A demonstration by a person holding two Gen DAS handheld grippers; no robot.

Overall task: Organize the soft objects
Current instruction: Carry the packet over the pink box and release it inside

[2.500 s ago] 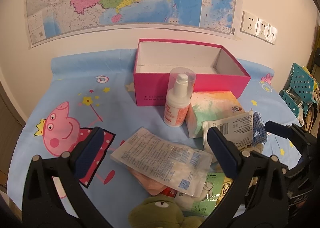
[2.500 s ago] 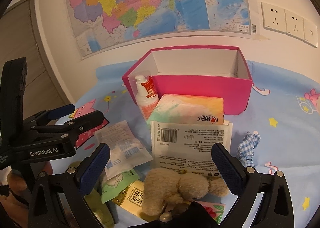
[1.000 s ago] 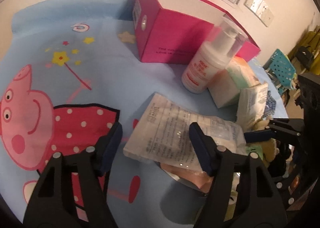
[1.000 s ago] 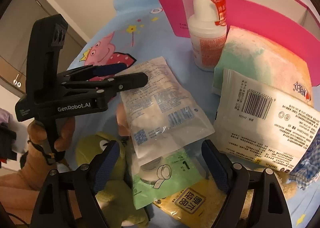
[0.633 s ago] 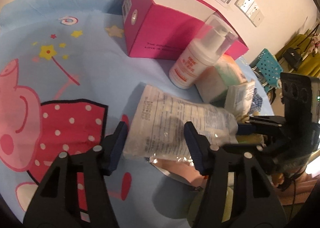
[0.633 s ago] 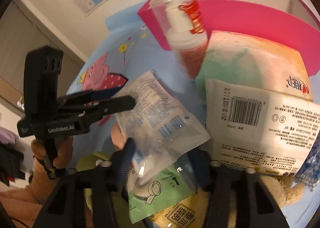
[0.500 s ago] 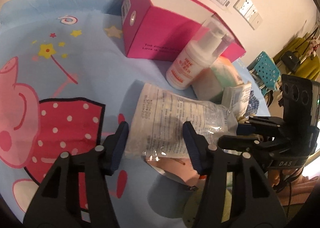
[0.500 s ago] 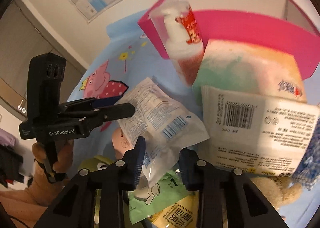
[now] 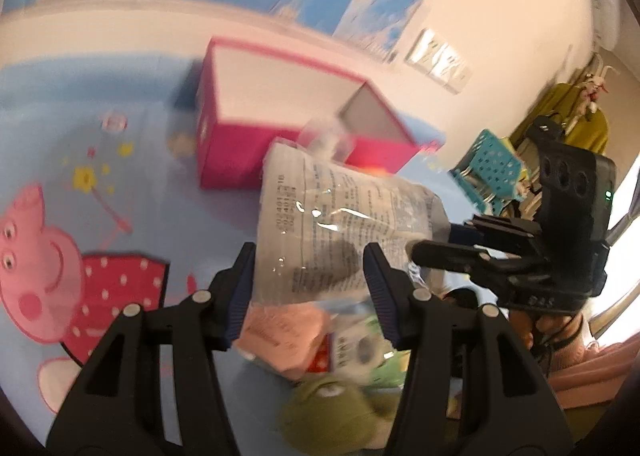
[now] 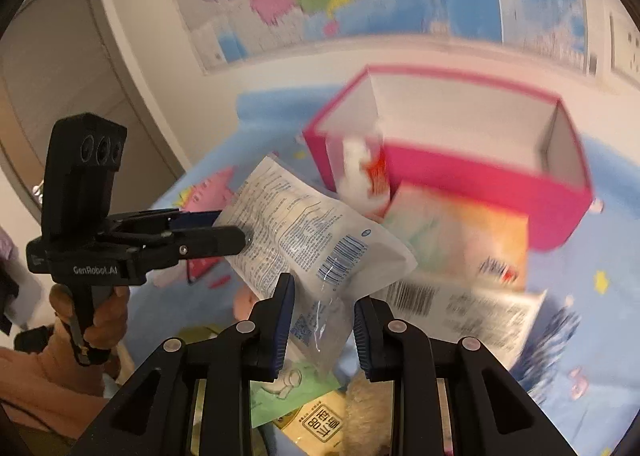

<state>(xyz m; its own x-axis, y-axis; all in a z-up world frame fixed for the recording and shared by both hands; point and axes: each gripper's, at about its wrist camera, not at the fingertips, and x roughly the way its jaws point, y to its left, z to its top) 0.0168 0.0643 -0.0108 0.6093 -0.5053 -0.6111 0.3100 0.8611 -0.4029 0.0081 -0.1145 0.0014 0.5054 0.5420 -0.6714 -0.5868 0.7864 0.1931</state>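
On the left of the blue cartoon-print tablecloth [image 9: 132, 183], the left gripper [image 9: 308, 288] pinches one end of a clear plastic pouch printed with small text and a barcode [image 9: 340, 228]. From the left wrist view its blue pads look spread around the pouch, but the right wrist view shows them closed flat on the pouch's edge. The pouch hangs in the air, clear of the cloth, stretched between both tools and in front of the near wall of the open pink cardboard box [image 9: 256, 127]. The right gripper [image 10: 323, 330] is pressed onto the pouch's opposite, lower end, its jaws narrowed with the plastic crumpled between them.

By my reading the task is barely begun: the box's white interior looks empty as far as the blur allows, and this pouch seems to be the first item on its way in. Nearly everything remains.

Toward the near edge of the cloth lie a pale pink soft packet [image 9: 280, 332] and a green plush toy [image 9: 332, 412]. Further right stand a white pump bottle with a red label [image 10: 362, 175], just before the box's near left corner, and a pastel green-and-orange tissue pack [image 10: 456, 240]. A flat white packet with a large barcode [image 10: 460, 308] lies in front of that pack, and a blue checked cloth [image 10: 560, 330] lies at the far right.
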